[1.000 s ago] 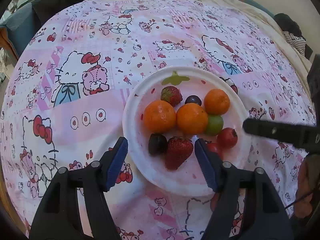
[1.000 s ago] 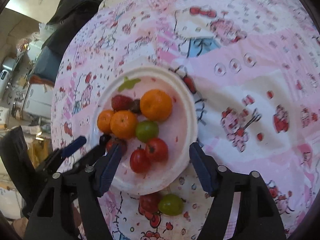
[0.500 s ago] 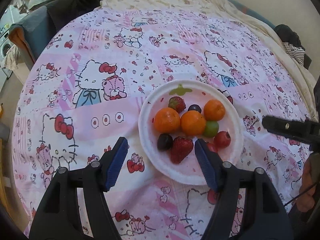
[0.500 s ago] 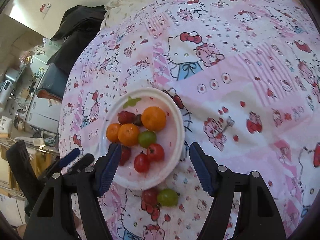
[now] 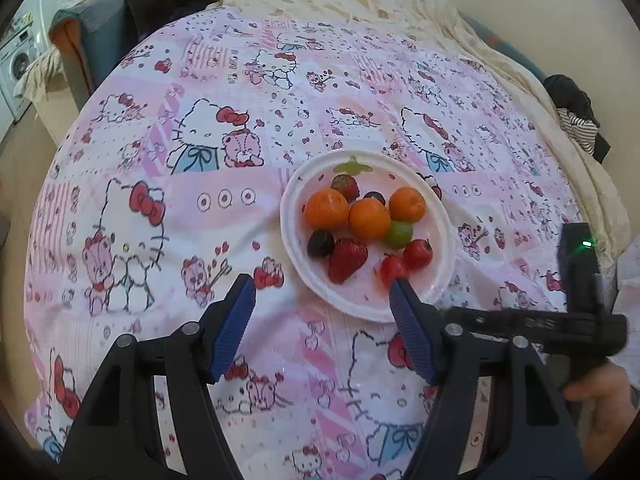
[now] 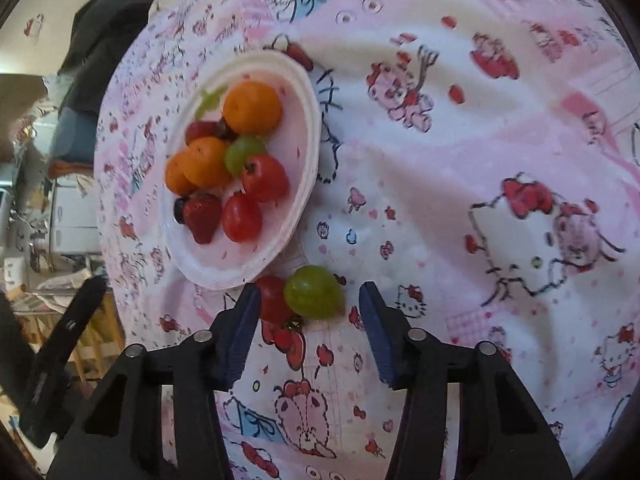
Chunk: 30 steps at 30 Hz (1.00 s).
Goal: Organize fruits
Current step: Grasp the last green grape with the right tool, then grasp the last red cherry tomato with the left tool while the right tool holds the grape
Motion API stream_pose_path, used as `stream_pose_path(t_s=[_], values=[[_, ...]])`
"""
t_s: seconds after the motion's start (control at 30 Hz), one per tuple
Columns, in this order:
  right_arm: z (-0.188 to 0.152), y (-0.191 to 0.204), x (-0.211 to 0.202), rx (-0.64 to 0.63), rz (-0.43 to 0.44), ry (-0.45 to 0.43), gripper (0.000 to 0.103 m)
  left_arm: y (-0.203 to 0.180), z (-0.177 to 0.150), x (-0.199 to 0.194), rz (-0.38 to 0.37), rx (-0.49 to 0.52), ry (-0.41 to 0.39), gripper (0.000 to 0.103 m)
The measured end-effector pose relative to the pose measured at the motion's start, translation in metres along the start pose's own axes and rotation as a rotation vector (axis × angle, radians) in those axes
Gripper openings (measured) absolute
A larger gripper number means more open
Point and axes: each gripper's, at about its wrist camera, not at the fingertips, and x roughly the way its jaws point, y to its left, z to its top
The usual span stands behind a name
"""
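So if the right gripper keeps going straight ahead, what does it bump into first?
Probably the green grape lying on the cloth just off the plate. It sits between the open fingers of the right gripper, with a red fruit touching its left side. Depth is hard to judge.

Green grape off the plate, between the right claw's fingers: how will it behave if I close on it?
The green grape looks round and smooth, so it may roll or squirt out of the open right claw. It touches a red fruit, which will probably get nudged. The soft bedsheet underneath may give, so squeeze gently.
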Motion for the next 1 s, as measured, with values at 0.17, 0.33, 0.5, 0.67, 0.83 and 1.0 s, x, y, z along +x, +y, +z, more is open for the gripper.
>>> stream_pose_path(t_s=[0.17, 0.33, 0.5, 0.67, 0.83, 1.0], values=[[-0.002, -0.001, 0.011, 0.03, 0.0, 0.001, 0.044, 0.008, -0.008, -0.011, -0.002, -0.031, -0.018, 0.066], [-0.002, -0.002, 0.013, 0.048, 0.003, -0.03, 0.036, 0.017, -0.009, -0.011, -0.007, -0.069, -0.009, 0.066], [-0.003, -0.013, 0.009, 0.091, 0.068, -0.037, 0.032, 0.016, -0.007, -0.012, -0.011, -0.075, -0.017, 0.066], [-0.007, -0.016, -0.013, 0.094, 0.092, -0.088, 0.032, 0.008, -0.012, -0.01, -0.001, -0.042, -0.013, 0.066], [-0.008, -0.027, -0.046, 0.106, 0.115, -0.17, 0.032, -0.009, -0.024, 0.012, -0.004, -0.01, 0.053, 0.066], [-0.009, -0.038, -0.068, 0.123, 0.134, -0.221, 0.032, -0.05, -0.038, 0.034, -0.019, 0.072, 0.091, 0.066]])
